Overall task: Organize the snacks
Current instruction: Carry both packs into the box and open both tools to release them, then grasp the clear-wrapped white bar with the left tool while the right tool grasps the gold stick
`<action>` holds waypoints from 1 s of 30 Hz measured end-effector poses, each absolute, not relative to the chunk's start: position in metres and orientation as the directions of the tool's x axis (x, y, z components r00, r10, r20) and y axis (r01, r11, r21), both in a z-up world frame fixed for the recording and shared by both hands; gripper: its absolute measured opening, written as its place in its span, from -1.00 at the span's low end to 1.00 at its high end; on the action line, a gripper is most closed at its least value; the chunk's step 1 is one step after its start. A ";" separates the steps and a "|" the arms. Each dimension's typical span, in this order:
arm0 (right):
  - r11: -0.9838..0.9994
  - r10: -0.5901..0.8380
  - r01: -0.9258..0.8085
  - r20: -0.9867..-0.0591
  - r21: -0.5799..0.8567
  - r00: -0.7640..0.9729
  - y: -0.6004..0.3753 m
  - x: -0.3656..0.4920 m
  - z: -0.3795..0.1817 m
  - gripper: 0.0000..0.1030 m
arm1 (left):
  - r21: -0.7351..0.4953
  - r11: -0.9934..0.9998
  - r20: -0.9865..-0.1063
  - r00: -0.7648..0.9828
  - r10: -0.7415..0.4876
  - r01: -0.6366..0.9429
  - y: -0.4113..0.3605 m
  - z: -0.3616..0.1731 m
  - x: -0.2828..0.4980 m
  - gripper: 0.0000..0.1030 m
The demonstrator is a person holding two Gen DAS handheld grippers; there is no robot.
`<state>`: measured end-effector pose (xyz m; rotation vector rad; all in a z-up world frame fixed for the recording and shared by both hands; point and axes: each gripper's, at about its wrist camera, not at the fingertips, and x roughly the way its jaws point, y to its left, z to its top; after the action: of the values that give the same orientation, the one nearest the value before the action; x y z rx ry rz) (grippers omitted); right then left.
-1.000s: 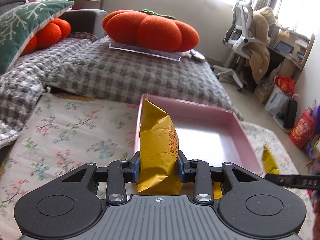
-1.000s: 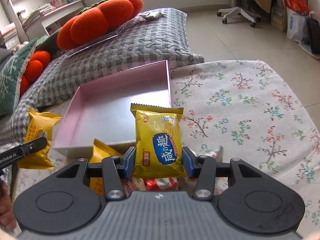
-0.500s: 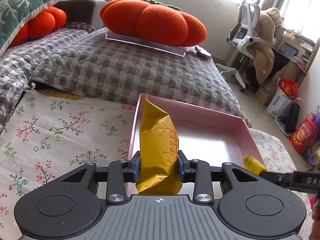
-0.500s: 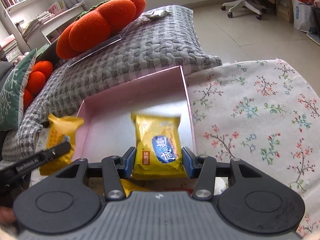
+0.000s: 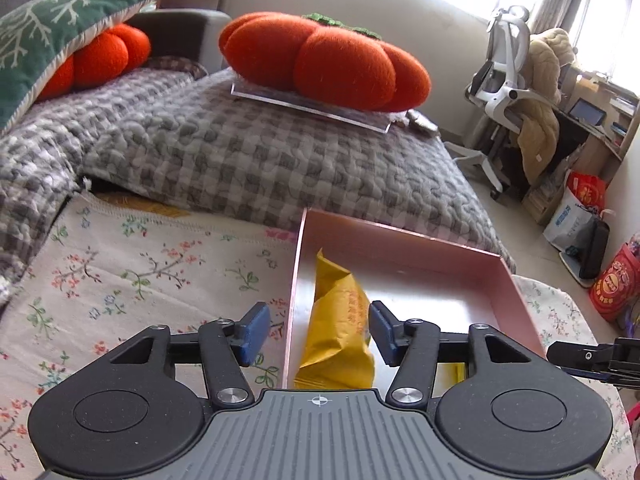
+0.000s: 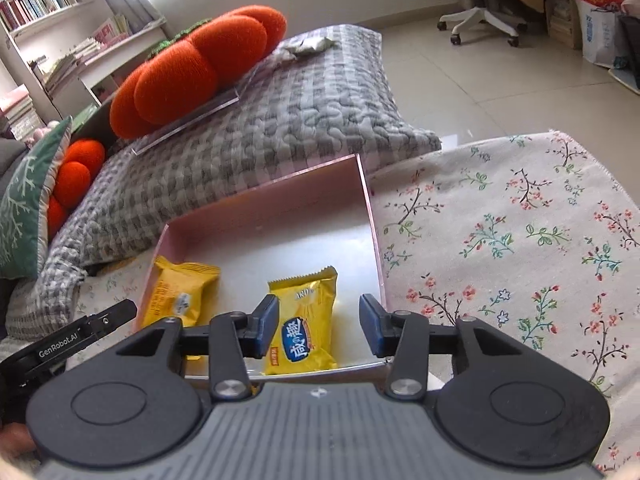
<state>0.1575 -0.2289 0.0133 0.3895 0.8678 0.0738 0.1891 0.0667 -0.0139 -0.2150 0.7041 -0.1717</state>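
A pink tray [image 5: 400, 240] sits on the floral cloth. My left gripper [image 5: 318, 332] hangs over the tray's left wall with its jaws opening. A plain yellow snack packet [image 5: 340, 328] stands between them inside the tray, and neither pad presses on it. In the right wrist view this packet [image 6: 180, 296] lies at the tray's [image 6: 370, 208] near left corner, beside the left gripper's finger [image 6: 80, 332]. My right gripper [image 6: 319, 322] is over the tray's near wall. A yellow packet with a blue label [image 6: 304, 320] lies on the tray floor beyond its pads, clear of the right pad.
Behind the tray, a grey checked quilt [image 5: 260, 152] carries an orange pumpkin cushion [image 5: 324, 60] on a clear board. The floral cloth [image 6: 520, 240] spreads to the tray's right. An office chair [image 5: 500, 80] and bags [image 5: 612, 284] stand on the floor at far right.
The left jaws have spread and let their yellow packet down into the tray. The right gripper's labelled packet has dropped from between its pads onto the tray floor.
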 end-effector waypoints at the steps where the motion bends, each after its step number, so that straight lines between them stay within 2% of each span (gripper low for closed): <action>1: 0.926 0.223 0.091 -0.726 0.366 0.651 -0.229 0.155 0.016 -0.05 | -0.243 0.966 -0.618 0.754 -0.223 0.087 0.066 -0.011 0.186 0.11; 3: 0.931 0.224 0.076 -0.720 0.358 0.657 -0.226 0.150 0.021 0.01 | -0.211 0.973 -0.615 0.761 -0.205 0.092 0.064 -0.006 0.180 0.18; 6: 0.953 0.190 0.046 -0.708 0.299 0.680 -0.218 0.142 0.030 0.26 | -0.174 0.980 -0.619 0.764 -0.181 0.091 0.065 -0.001 0.171 0.35; 8: 0.958 0.180 0.037 -0.696 0.284 0.695 -0.216 0.135 0.038 0.50 | -0.169 0.982 -0.628 0.759 -0.175 0.086 0.067 0.001 0.166 0.44; 10: 0.955 0.191 0.029 -0.683 0.297 0.705 -0.216 0.128 0.045 0.63 | -0.173 0.982 -0.631 0.756 -0.174 0.082 0.071 0.004 0.160 0.58; 14: 0.961 0.187 0.008 -0.668 0.278 0.720 -0.210 0.113 0.057 0.91 | -0.143 0.988 -0.638 0.759 -0.132 0.052 0.076 0.009 0.145 0.71; 19: 0.990 0.103 -0.009 -0.675 0.141 0.731 -0.198 0.088 0.062 0.99 | -0.092 0.995 -0.647 0.758 -0.082 0.029 0.075 0.013 0.122 0.83; 22: 0.996 0.076 -0.030 -0.647 0.081 0.759 -0.192 0.069 0.068 0.99 | -0.056 0.997 -0.653 0.753 -0.082 0.060 0.070 0.015 0.107 0.88; 25: 0.994 0.086 -0.027 -0.601 0.107 0.795 -0.194 0.052 0.063 1.00 | -0.029 0.998 -0.669 0.740 -0.059 0.054 0.066 0.012 0.093 0.90; 28: 0.989 0.097 0.006 -0.666 0.151 0.740 -0.202 0.054 0.055 0.99 | -0.050 0.998 -0.693 0.718 -0.066 0.044 0.066 0.007 0.084 0.90; 30: 0.973 0.143 0.029 -0.695 0.230 0.704 -0.210 0.056 0.047 0.99 | -0.050 0.998 -0.710 0.702 -0.063 0.039 0.066 0.002 0.081 0.90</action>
<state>0.0559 -0.2104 0.0474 0.2314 0.7887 0.0642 0.0809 0.0657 0.0016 -0.0322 0.7909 -0.0564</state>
